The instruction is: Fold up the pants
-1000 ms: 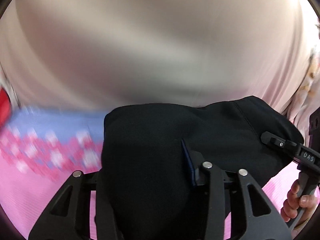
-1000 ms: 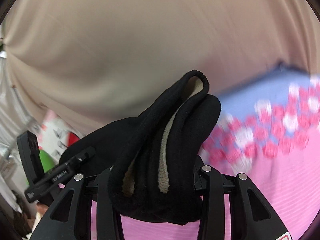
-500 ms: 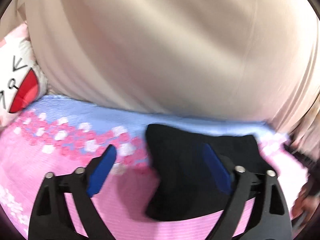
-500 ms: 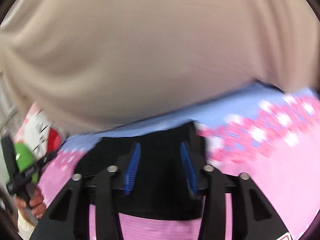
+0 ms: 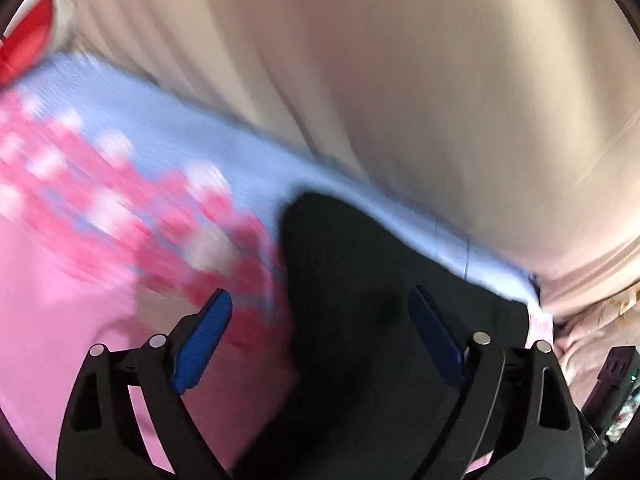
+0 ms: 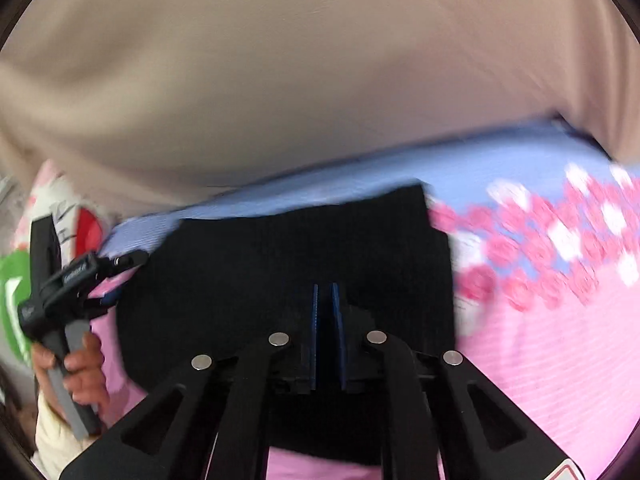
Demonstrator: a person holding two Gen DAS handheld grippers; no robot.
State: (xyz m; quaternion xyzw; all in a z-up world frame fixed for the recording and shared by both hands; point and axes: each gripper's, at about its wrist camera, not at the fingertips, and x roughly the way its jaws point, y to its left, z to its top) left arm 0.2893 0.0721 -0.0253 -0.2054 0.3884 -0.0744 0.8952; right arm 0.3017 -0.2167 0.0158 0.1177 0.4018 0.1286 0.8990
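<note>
The black pants (image 6: 288,256) lie folded into a flat block on the pink and blue bedspread (image 6: 540,340). They also show in the left wrist view (image 5: 380,300). My left gripper (image 5: 320,320) is open and empty, its blue pads spread wide above the pants' left edge. My right gripper (image 6: 325,300) is shut and empty, its blue pads together just above the middle of the pants. The left gripper also shows in the right wrist view (image 6: 76,276), held in a hand at the pants' left side.
A beige curtain (image 6: 320,80) hangs behind the bed. A white, red and green cushion (image 6: 60,220) lies at the far left of the bed. The bedspread's flower band (image 5: 100,200) runs to the left of the pants.
Both grippers held the bunched pants in the air a second ago. They laid them flat on the bed and let go. The left gripper opened wide; the right opened, then closed empty.
</note>
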